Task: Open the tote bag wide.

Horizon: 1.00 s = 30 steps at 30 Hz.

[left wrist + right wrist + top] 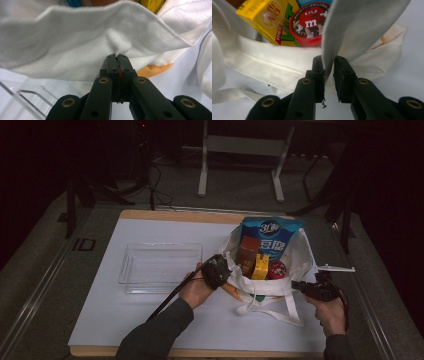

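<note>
Clear tray [160,267]: left half of desk [100,320], well apart from the bag's goods; near wall hard to make out.
Left claw [226,270]: closed tight on the left rim of the bag, cloth pinched in a fold [117,55].
White cloth bag [292,255]: right half of desk, mouth open, straps trailing toward the near edge. Contents: blue packet [272,232] upright at back, brown box [247,252], yellow carton [260,266], red round tin [277,269]; lower parts hidden by the rim.
Right claw [295,285]: at the right rim, jaws slightly parted around a fold of cloth [329,70]; firmness of grip not discernible.
</note>
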{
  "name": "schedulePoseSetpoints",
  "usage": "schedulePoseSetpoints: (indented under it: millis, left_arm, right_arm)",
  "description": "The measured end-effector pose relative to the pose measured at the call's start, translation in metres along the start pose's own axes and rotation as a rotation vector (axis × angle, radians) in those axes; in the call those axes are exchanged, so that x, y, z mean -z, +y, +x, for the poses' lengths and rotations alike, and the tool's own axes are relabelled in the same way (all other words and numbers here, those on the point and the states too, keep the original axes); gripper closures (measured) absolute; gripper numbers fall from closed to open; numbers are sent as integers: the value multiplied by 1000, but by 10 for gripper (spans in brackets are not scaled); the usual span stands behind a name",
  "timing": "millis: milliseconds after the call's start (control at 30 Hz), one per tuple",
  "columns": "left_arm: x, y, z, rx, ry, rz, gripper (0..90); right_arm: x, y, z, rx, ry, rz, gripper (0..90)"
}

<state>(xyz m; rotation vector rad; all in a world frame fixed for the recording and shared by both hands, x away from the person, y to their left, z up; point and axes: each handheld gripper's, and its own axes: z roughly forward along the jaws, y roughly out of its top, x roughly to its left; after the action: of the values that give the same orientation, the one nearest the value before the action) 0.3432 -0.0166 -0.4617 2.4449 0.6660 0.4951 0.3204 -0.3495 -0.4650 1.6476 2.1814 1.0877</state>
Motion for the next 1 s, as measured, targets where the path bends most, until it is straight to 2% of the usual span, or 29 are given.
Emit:
schedulePoseSetpoints:
  millis: [267, 367, 467, 567, 700, 733, 833, 1000]
  left_arm:
    - [-16, -3, -4, 0, 34, 51, 900]
    - [-21, -3, -4, 18, 42, 63, 899]
    - [-29, -2, -2, 63, 44, 74, 900]
    - [-33, -1, -1, 89, 42, 74, 898]
    - [-27, -4, 4, 111, 7, 49, 885]
    - [-24, -6, 6, 127, -15, 36, 880]
    - [-18, -9, 11, 140, -60, 17, 841]
    - [-7, -14, 13, 141, -106, -15, 771]
  right_arm:
    - [-19, 0, -2, -16, -14, 27, 847]
    - [-23, -1, -3, -18, -18, 35, 848]
    - [-32, -3, -5, -28, -31, 50, 851]
    - [-37, -3, -6, -39, -32, 58, 851]
    - [-32, -2, -5, -27, -35, 56, 823]
    - [-30, -2, -6, -20, -29, 51, 808]
    - [-21, -1, -7, -24, -7, 31, 763]
    - [-2, 0, -13, -36, 18, -14, 704]
